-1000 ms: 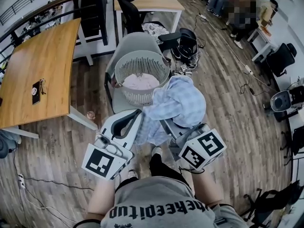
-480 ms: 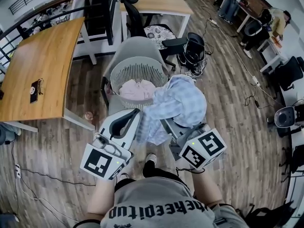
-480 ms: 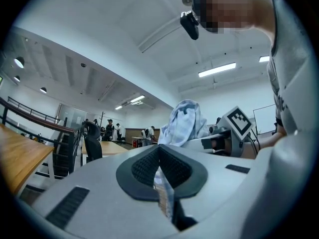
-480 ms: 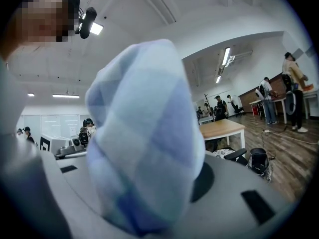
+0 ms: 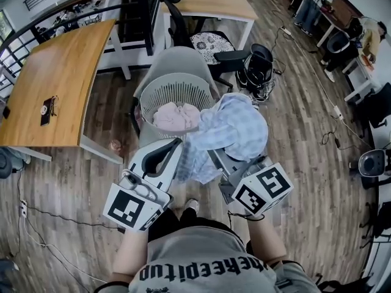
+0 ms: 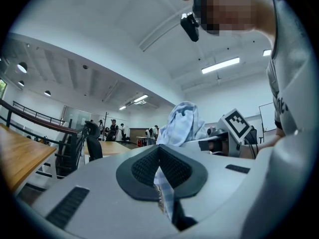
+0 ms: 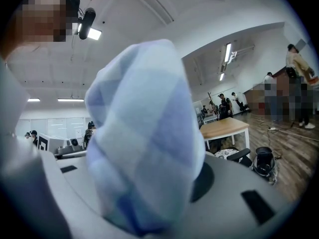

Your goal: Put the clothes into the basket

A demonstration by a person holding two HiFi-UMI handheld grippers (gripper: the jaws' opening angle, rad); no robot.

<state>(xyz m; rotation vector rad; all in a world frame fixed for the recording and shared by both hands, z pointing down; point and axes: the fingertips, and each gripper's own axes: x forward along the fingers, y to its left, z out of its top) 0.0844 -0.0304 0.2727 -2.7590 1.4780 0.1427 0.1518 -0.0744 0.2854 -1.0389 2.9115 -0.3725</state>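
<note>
Blue checked cloth pinched at edge by left hand-held gripper, bunched thick between right hand-held gripper's jaws. Basket seen straight up-frame of left one; cloth bulk hung beside its right rim.

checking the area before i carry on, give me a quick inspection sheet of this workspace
surface: wood floor; the basket stands on a grey chair.
job's things: pink garment lies in the basket; blue checked shirt is held up near its right rim, not yet in it.
clutter: small dark item on the wooden table; black chair and dark object behind the basket.
grippers: left gripper pinches a strip of the shirt; right gripper is closed on a thick bunch of it.
cables: cable on the floor at right; power strip at lower left.
surroundings: people at desks far right.
</note>
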